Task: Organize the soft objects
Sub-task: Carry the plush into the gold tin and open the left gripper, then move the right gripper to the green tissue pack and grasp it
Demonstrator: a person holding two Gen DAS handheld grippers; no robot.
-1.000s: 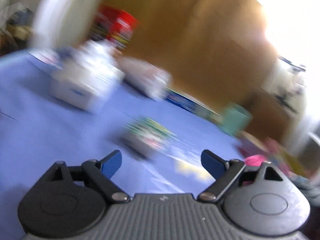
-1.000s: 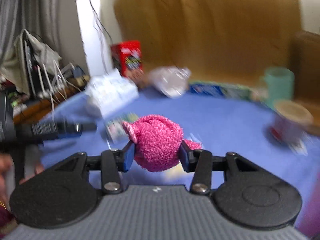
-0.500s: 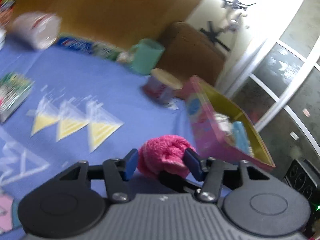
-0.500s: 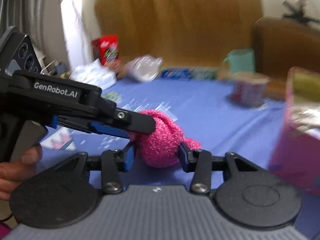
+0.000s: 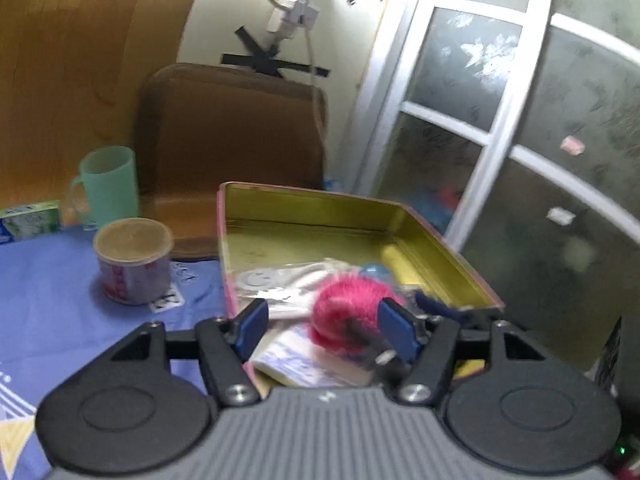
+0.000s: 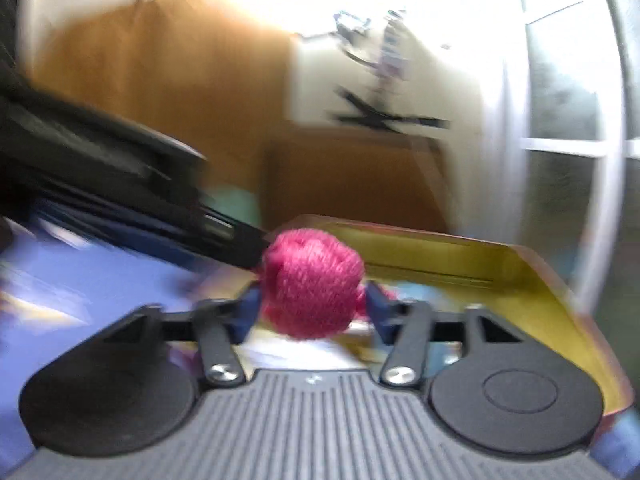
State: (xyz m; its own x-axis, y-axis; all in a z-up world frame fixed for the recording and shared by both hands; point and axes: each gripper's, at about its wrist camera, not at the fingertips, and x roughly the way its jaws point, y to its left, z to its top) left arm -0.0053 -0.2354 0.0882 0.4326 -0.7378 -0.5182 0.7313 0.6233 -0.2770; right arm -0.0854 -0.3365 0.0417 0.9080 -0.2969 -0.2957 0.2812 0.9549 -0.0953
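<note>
A fuzzy pink ball [image 5: 344, 312] hangs over the open pink tin with a yellow inside [image 5: 320, 196]. In the left wrist view my left gripper [image 5: 324, 326] has its jaws opening around the ball. The ball leans on the right pad while the left pad stands clear of it. A black finger [image 5: 368, 344] of the right gripper crosses under the ball. The blurred right wrist view shows the pink ball [image 6: 312, 284] between the pads of my right gripper [image 6: 312, 308]. Those jaws are opening, with the pads still touching both sides. The tin [image 6: 440, 240] lies just beyond.
The tin holds a clear plastic bag [image 5: 280, 280], a white packet [image 5: 312, 360] and small blue and yellow items. On the blue tablecloth [image 5: 60, 312] stand a lidded cup [image 5: 134, 264] and a green mug [image 5: 108, 184]. A brown chair [image 5: 232, 132] and a glass door [image 5: 500, 120] lie behind.
Both views swung right, from the cluttered table to the tin. The right gripper carried the pink ball over the tin. The left gripper closed around the ball, then widened again.
</note>
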